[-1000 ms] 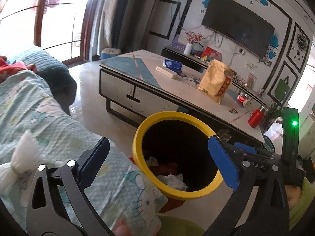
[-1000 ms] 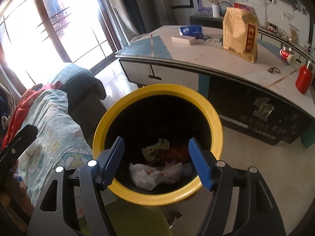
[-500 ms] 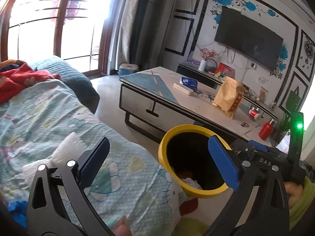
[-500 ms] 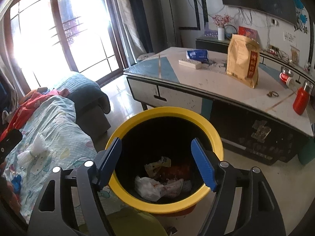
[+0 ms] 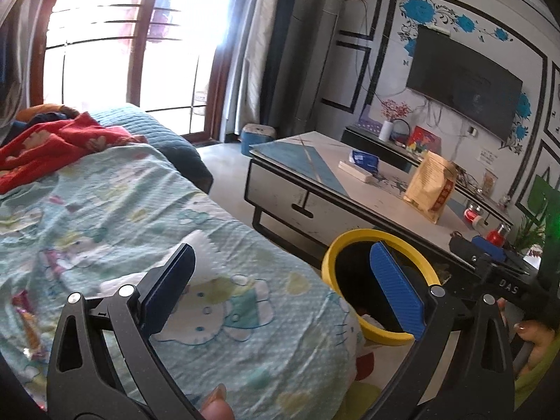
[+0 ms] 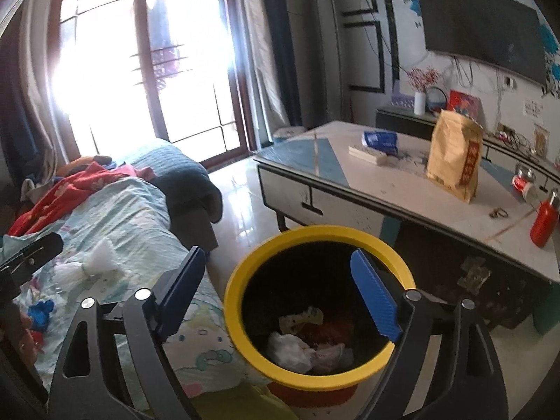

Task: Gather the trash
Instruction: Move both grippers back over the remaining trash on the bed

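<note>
A black bin with a yellow rim [image 6: 241, 315] stands on the floor between the sofa and the coffee table; it holds crumpled paper and wrappers [image 6: 297, 346]. It also shows in the left wrist view [image 5: 330, 273]. A crumpled white tissue [image 6: 87, 267] lies on the sofa's light blue blanket, also in the left wrist view [image 5: 206, 248]. A red wrapper [image 5: 29, 325] lies further left on the blanket. My left gripper [image 5: 280, 287] is open and empty above the blanket. My right gripper [image 6: 280, 294] is open and empty above the bin.
A coffee table [image 6: 402, 189] stands right of the bin with a yellow bag [image 6: 455, 157], a blue packet [image 6: 381, 140], a red bottle [image 6: 542, 224] and a can. Red cloth [image 5: 52, 140] lies on the sofa. A TV [image 5: 462, 80] hangs on the wall.
Both grippers have drawn back and up from the bin. The left one has swung left over the sofa, bringing the tissue and wrapper into view. Both stay open.
</note>
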`<state>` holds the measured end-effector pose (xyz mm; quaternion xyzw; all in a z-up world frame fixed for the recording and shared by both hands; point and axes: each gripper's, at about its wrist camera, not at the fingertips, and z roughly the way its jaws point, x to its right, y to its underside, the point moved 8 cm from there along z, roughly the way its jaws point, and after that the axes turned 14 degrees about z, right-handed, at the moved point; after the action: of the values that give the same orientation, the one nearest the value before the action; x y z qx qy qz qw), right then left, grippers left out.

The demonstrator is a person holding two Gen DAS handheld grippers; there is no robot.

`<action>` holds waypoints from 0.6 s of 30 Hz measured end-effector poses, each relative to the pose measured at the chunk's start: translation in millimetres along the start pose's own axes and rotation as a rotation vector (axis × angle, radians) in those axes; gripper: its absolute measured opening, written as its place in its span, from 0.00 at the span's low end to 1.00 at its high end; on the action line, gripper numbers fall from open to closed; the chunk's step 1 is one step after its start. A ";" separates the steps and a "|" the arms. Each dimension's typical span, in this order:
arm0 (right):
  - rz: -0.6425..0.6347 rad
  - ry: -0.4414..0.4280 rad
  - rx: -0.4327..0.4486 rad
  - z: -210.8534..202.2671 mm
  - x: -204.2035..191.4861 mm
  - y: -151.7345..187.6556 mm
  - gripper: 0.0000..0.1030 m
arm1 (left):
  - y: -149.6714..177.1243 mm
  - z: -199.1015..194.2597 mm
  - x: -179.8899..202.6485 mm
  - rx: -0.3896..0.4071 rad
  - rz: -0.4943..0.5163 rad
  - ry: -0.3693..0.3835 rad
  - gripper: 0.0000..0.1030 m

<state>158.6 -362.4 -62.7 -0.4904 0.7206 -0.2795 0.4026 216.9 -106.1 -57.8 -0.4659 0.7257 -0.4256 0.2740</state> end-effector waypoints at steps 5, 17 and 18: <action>-0.029 -0.044 0.022 -9.4 -20.8 -0.9 0.83 | 3.5 -14.5 -14.9 0.020 -0.009 -0.036 0.89; -0.116 -0.119 0.035 -25.4 -64.1 12.8 0.84 | 15.8 -47.8 -49.1 0.053 -0.043 -0.108 0.89; -0.125 -0.131 0.032 -26.4 -69.9 14.8 0.84 | 17.3 -50.3 -51.3 0.054 -0.045 -0.112 0.89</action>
<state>142.5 -291.7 -39.3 -0.5451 0.6563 -0.2827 0.4384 190.6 -37.7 -48.3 -0.4976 0.6870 -0.4243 0.3169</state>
